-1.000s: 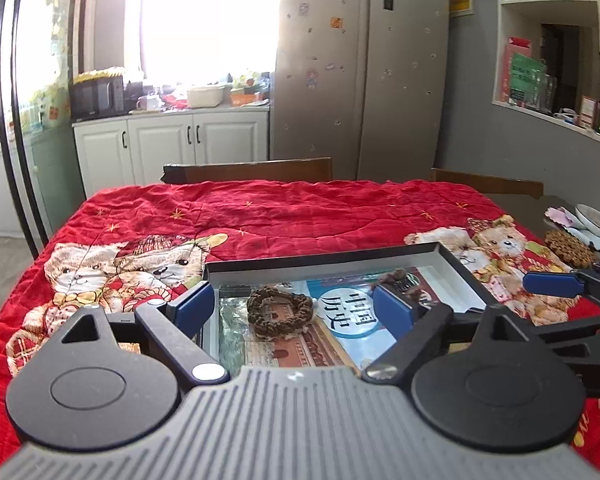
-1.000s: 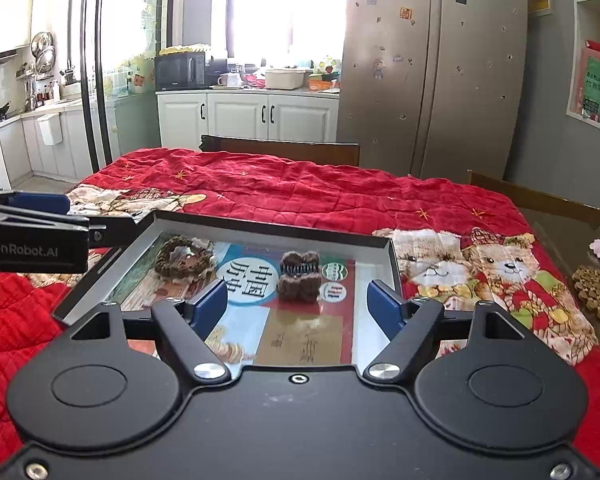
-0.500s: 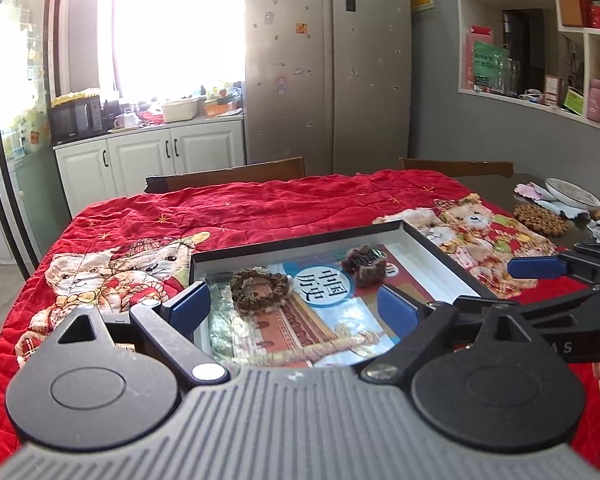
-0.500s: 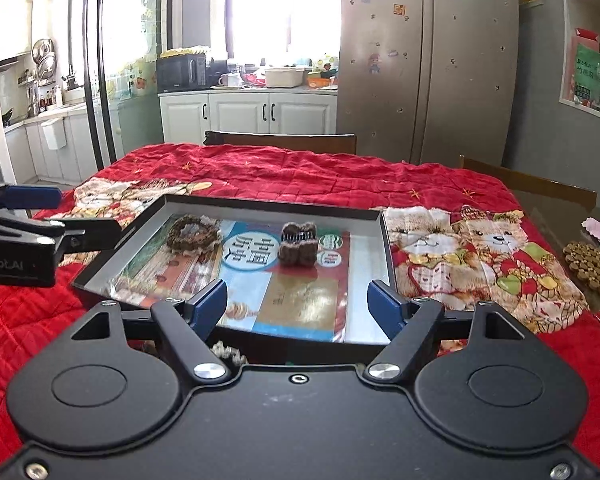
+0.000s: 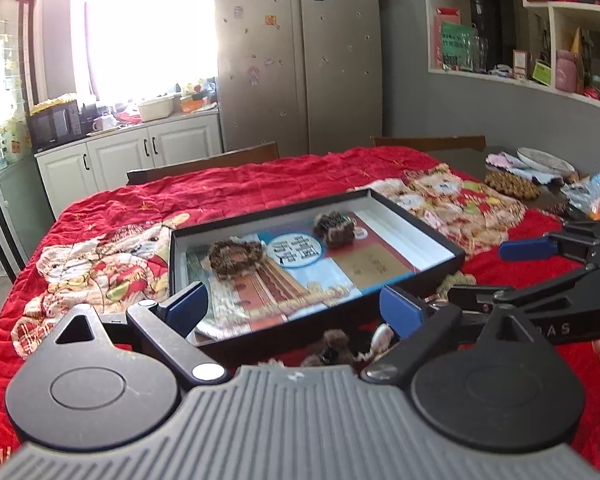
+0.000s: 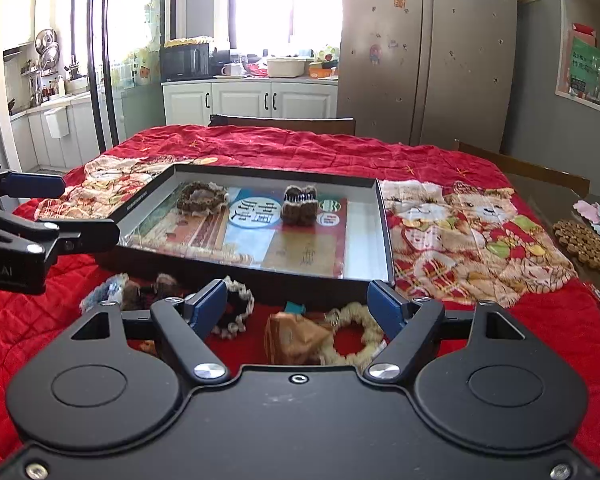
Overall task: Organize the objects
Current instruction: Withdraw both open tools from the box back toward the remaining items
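Note:
A black shallow tray (image 6: 384, 224) (image 5: 420, 224) lies on the red quilt and holds a brown scrunchie (image 6: 201, 197) (image 5: 236, 255) and a brown fuzzy hair claw (image 6: 300, 204) (image 5: 335, 227). Several hair accessories lie in front of the tray: a black-and-white scrunchie (image 6: 236, 308), a tan bow clip (image 6: 296, 338), a cream scrunchie (image 6: 354, 334), and a blue-and-brown piece (image 6: 112, 290). My right gripper (image 6: 296, 304) is open and empty above them. My left gripper (image 5: 296, 310) is open and empty at the tray's near edge, over a brown fuzzy piece (image 5: 332, 346).
The red quilt (image 6: 340, 148) covers the table. A round beaded coaster (image 6: 584, 242) (image 5: 510, 186), a plate (image 5: 546, 158) and wrappers lie at the right end. Chair backs (image 6: 284, 122) stand behind the table. Kitchen cabinets and a fridge are beyond.
Both grippers have pulled back from the tray towards the table's near edge. The loose accessories in front of the tray have come into view. Both stay open and empty.

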A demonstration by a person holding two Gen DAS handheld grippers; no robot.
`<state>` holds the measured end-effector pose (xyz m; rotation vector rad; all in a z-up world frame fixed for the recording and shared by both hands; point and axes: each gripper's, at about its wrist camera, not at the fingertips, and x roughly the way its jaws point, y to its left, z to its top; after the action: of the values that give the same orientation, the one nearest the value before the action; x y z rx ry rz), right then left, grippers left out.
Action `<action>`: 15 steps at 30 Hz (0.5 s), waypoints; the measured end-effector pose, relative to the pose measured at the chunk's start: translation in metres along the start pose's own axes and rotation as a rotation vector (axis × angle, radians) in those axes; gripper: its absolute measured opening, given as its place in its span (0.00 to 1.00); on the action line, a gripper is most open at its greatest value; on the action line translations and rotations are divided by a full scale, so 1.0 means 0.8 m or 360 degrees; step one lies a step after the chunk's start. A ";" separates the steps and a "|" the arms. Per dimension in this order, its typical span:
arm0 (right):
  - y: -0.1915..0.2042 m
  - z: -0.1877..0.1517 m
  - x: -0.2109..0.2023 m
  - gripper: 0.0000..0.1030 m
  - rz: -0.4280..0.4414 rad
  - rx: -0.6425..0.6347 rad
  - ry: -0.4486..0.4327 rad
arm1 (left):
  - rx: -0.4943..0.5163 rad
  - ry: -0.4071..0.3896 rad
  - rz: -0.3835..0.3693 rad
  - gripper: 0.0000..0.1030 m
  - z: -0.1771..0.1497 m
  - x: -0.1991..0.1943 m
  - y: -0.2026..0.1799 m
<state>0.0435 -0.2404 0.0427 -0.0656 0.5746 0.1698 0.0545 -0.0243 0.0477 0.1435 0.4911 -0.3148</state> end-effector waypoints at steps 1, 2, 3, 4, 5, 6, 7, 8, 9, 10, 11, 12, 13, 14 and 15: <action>0.000 -0.003 -0.002 0.74 -0.0001 -0.0001 0.0003 | 0.0003 0.0007 -0.0005 0.94 -0.002 0.000 -0.001; 0.000 -0.006 -0.004 0.74 -0.0004 -0.0003 0.0007 | 0.0005 0.0015 -0.0008 0.94 -0.005 -0.001 -0.002; 0.000 -0.010 -0.006 0.74 -0.0007 -0.0004 0.0010 | 0.0007 0.0023 -0.0013 0.94 -0.008 -0.001 -0.003; 0.001 -0.014 -0.008 0.74 -0.0007 -0.0008 0.0013 | 0.0008 0.0031 -0.0020 0.94 -0.011 -0.002 -0.003; 0.001 -0.018 -0.009 0.74 -0.0006 -0.0012 0.0020 | 0.0012 0.0043 -0.0028 0.94 -0.015 -0.002 -0.004; 0.002 -0.022 -0.011 0.74 -0.0004 -0.0014 0.0024 | 0.0016 0.0053 -0.0038 0.94 -0.018 -0.002 -0.005; 0.002 -0.027 -0.013 0.74 -0.0002 -0.0015 0.0028 | 0.0018 0.0067 -0.0051 0.94 -0.023 -0.002 -0.006; 0.003 -0.031 -0.014 0.74 -0.0003 -0.0015 0.0032 | 0.0020 0.0080 -0.0063 0.94 -0.026 -0.002 -0.007; 0.003 -0.036 -0.015 0.74 0.0000 -0.0013 0.0035 | 0.0025 0.0091 -0.0079 0.94 -0.031 -0.003 -0.009; 0.002 -0.040 -0.017 0.74 0.0006 -0.0006 0.0037 | 0.0032 0.0102 -0.0097 0.94 -0.035 -0.003 -0.010; 0.000 -0.044 -0.018 0.74 0.0013 0.0007 0.0038 | 0.0039 0.0113 -0.0117 0.94 -0.040 -0.003 -0.013; -0.002 -0.048 -0.020 0.74 0.0023 0.0021 0.0039 | 0.0049 0.0124 -0.0139 0.94 -0.044 -0.004 -0.016; -0.004 -0.052 -0.020 0.74 0.0031 0.0033 0.0044 | 0.0060 0.0135 -0.0162 0.94 -0.048 -0.004 -0.019; -0.005 -0.055 -0.020 0.74 0.0035 0.0042 0.0052 | 0.0069 0.0144 -0.0181 0.94 -0.052 -0.005 -0.021; -0.008 -0.059 -0.020 0.74 0.0039 0.0056 0.0056 | 0.0080 0.0149 -0.0201 0.94 -0.056 -0.006 -0.025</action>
<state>0.0063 -0.2538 0.0118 -0.0276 0.6133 0.1824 0.0244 -0.0325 0.0097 0.1769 0.5867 -0.4457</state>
